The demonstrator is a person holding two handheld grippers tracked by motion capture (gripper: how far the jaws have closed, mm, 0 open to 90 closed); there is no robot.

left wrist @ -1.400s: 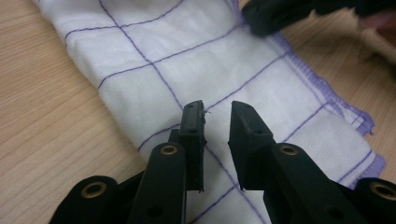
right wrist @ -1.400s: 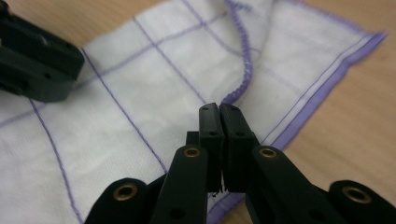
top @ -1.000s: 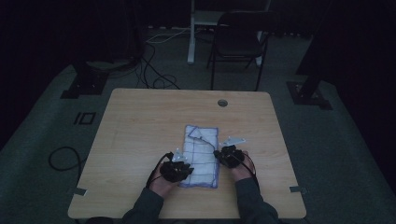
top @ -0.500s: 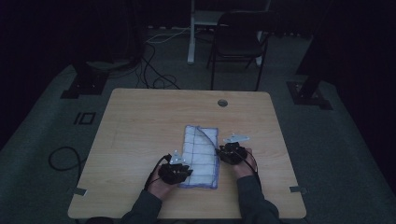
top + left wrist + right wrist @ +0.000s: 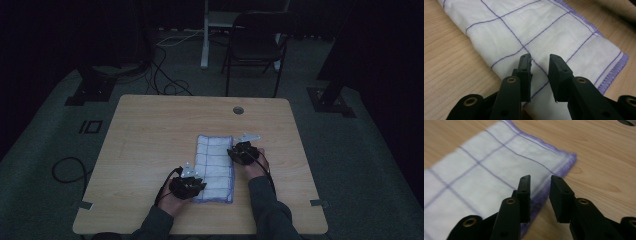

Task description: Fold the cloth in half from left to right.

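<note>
Two grippers work at one folded cloth [image 5: 215, 167], a white woven dishcloth with a purple grid and purple stitched edging. It lies flat on the wooden table [image 5: 150, 130], slightly toward the person's side of centre, long axis running away from the person.

The left gripper [image 5: 187, 185] sits at the near left corner of the cloth. In the left gripper view its jaws stand apart, empty, poised over the rounded folded edge. The right gripper [image 5: 243, 151] sits beside the right long edge, about midway up. In the right gripper view its jaws are also parted and empty, straddling the stitched hem [image 5: 554, 173] near a far corner.

Handling judgement:
- Light, soft and limp; it will drape and sag from any single hold
- Stacked layers may slide or separate if only the top ply is pinched
- Not fragile; firm clamping does no harm
- The weave offers fair friction against the jaws

Recommended hold: the thicker stitched hem or a corner, with the lower jaw slid under all layers. Two spaced holds along one edge should keep the fold intact
</note>
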